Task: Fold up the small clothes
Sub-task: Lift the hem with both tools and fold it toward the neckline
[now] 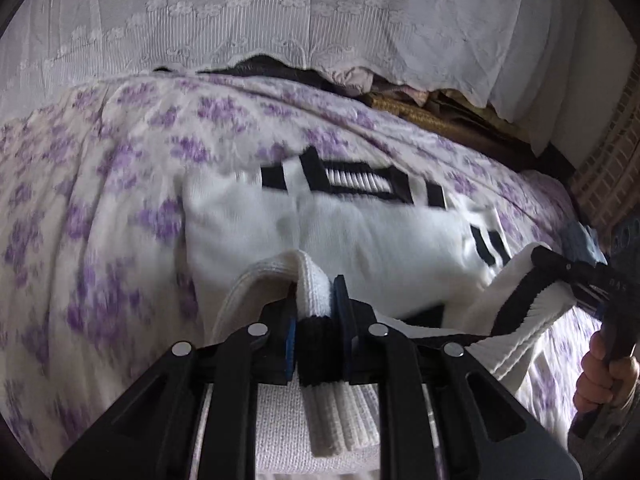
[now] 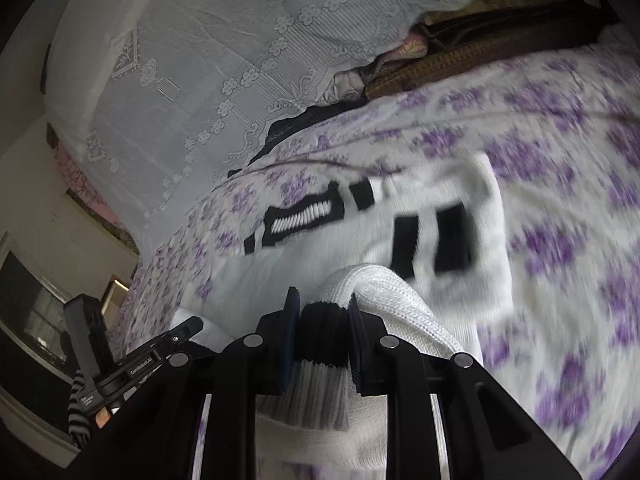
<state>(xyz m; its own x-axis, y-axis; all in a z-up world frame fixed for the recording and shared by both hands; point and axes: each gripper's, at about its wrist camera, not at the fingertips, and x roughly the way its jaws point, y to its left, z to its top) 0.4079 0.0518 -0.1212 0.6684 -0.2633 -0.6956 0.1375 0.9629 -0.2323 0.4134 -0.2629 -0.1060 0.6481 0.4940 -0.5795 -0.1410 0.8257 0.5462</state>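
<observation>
**Both hand-held grippers clamped on hem of white knit garment over bed**

Left hand-held gripper (image 1: 316, 312): jaws clenched on a bunched edge of the white knit sweater (image 1: 360, 236), gripping where a black ribbed band (image 1: 318, 352) meets the white knit. White ribbed cloth hangs out below the pads toward the camera. A fold of white knit loops up over the left finger.

Right hand-held gripper (image 2: 324, 332): jaws likewise clenched on the same sweater (image 2: 400, 248), on its black ribbed band (image 2: 322, 336), with grey-white ribbing trailing beneath and a thick white roll curving off to the right of the pads.

Each gripper shows in the other's view: right one (image 1: 560, 268) at the right edge of the left wrist view, biting white and black-edged cloth, with a person's hand (image 1: 604, 376) around its handle; left one (image 2: 176, 336) at lower left of the right wrist view, a striped sleeve (image 2: 78, 408) below it.

Beyond the grippers the sweater body lies spread on the bed, black stripes and a black-framed ribbed patch (image 1: 360, 180) at its far edge. Motion blur across cloth and bed.

Bed cover (image 1: 100, 200): white with purple flower print. At the far side, a white lace cloth (image 1: 280, 20) drapes over a stack of folded textiles (image 1: 432, 108), brown and pale. Right wrist view, far left: cream wall and a dark window (image 2: 24, 304).
</observation>
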